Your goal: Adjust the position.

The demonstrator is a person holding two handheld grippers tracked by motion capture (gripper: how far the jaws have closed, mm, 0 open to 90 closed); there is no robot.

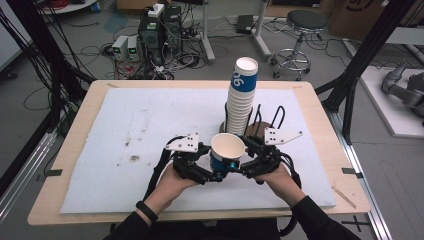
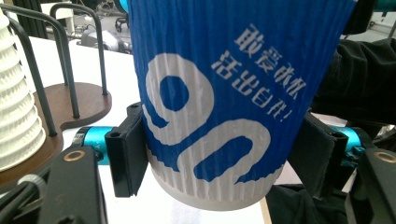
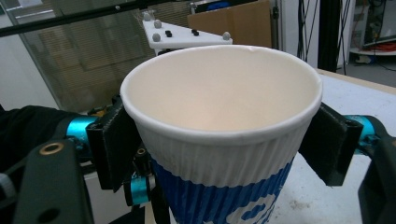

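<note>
High view. A wooden table [image 1: 75,130] carries a white foam mat [image 1: 150,130], stained near 8 o'clock of its middle. Grey floor beyond, with tangled cables, computer towers [image 1: 160,30] at 12 o'clock and a round stool [image 1: 302,30] at 1 o'clock. A tall stack of paper cups [image 1: 241,97] stands in a wire rack on a wooden base [image 1: 265,127], at 1 o'clock from the hands. Both hands meet near the table's front edge; a single blue-and-white paper cup [image 1: 226,152] sits upright between the left gripper [image 1: 212,172] and the right gripper [image 1: 245,162]. The jaws' contact is too small to read here.

Left gripper view. The cup's blue ribbed wall [image 2: 219,93] with white lettering is clamped low down; both black pads press its sides, the jaws closed firmly on the cup. The rim is cut off at the top edge. The stack [image 2: 18,116] and rack base [image 2: 88,100] show at 9 o'clock, the stack cropped.

Right gripper view. This view looks down into the cup's white interior [image 3: 219,88]. The left pad touches just under the rim; the right pad lies close, though whether it presses I cannot tell. The cup's base is cut off below. A grey plate [image 3: 187,35] of the other gripper shows at 12 o'clock.
</note>
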